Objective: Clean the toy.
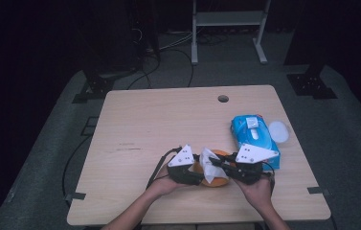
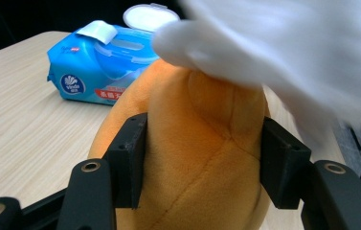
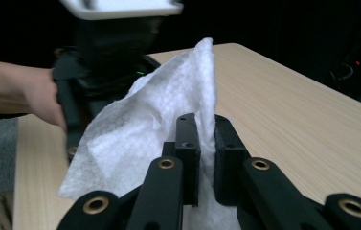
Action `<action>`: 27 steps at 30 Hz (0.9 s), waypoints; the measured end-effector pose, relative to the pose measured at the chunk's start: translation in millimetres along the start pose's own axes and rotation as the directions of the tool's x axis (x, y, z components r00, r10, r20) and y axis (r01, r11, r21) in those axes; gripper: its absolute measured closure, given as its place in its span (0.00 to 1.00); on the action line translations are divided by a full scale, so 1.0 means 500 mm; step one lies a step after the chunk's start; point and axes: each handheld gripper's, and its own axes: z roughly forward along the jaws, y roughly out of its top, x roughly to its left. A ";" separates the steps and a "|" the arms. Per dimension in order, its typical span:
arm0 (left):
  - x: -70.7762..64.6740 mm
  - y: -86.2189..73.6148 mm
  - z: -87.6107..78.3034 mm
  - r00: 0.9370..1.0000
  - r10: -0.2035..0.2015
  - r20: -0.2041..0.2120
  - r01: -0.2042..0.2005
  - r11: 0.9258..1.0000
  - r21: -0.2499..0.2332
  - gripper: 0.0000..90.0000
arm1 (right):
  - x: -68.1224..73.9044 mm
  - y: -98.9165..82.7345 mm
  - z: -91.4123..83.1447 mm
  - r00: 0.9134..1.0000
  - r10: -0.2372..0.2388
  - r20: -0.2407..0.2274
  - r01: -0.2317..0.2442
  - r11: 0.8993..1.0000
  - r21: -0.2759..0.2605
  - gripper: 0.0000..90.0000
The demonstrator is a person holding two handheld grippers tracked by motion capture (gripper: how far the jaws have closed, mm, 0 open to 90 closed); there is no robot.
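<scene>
My left gripper (image 2: 202, 163) clamps the orange plush toy (image 2: 197, 143) from both sides, near the front edge of the table (image 1: 159, 120). My right gripper (image 3: 206, 143) pinches a white wipe (image 3: 140, 134) tight between its jaws and holds it draped over the top of the toy. Just beyond on the right lies the blue wipe pack (image 1: 253, 135), its lid flipped open.

Blue wipes pack (image 1: 254, 134), lid open, on wooden table (image 1: 159, 124); white frame (image 1: 228, 19) behind.
</scene>
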 end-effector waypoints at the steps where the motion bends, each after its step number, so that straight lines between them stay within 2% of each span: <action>1: -0.001 0.000 0.001 1.000 -0.004 -0.001 0.004 1.000 0.001 0.47 | 0.006 0.002 0.003 1.000 -0.011 -0.005 0.011 1.000 0.003 0.92; 3: -0.004 0.000 0.000 1.000 0.003 0.003 -0.003 1.000 0.008 0.46 | 0.008 0.004 0.007 1.000 -0.025 -0.002 0.025 1.000 0.014 0.92; 5: -0.008 0.001 0.000 1.000 0.028 0.013 -0.028 0.999 0.020 0.47 | -0.003 0.002 0.007 1.000 -0.012 0.009 0.012 0.999 0.029 0.92; 10: -0.016 0.000 0.000 0.997 0.071 0.035 -0.072 0.997 0.033 0.47 | -0.043 -0.020 -0.005 0.995 0.028 0.092 -0.036 0.995 0.089 0.92; 14: -0.014 -0.003 -0.006 0.997 0.073 0.041 -0.074 0.997 0.034 0.47 | -0.071 -0.040 -0.022 0.989 0.060 0.132 -0.076 0.990 0.121 0.92; 18: -0.017 -0.003 -0.001 0.994 0.082 0.069 -0.084 0.996 0.033 0.46 | -0.061 -0.037 -0.023 0.991 0.059 0.123 -0.074 0.990 0.118 0.91; 21: -0.018 -0.005 -0.001 0.992 0.094 0.086 -0.098 0.994 0.038 0.46 | -0.040 -0.025 -0.011 0.997 0.048 0.065 -0.054 0.995 0.089 0.91; 22: -0.018 -0.006 -0.003 0.992 0.092 0.083 -0.096 0.995 0.038 0.46 | -0.034 -0.021 -0.006 0.998 0.035 0.057 -0.040 0.995 0.094 0.91; 24: -0.014 -0.005 -0.007 0.993 0.090 0.073 -0.093 0.995 0.039 0.46 | -0.032 -0.019 -0.001 0.998 0.020 0.061 -0.026 0.994 0.104 0.91; 27: -0.007 -0.004 -0.011 0.996 0.072 0.060 -0.074 0.997 0.034 0.47 | -0.050 -0.026 -0.006 0.996 0.041 0.082 -0.050 0.992 0.113 0.91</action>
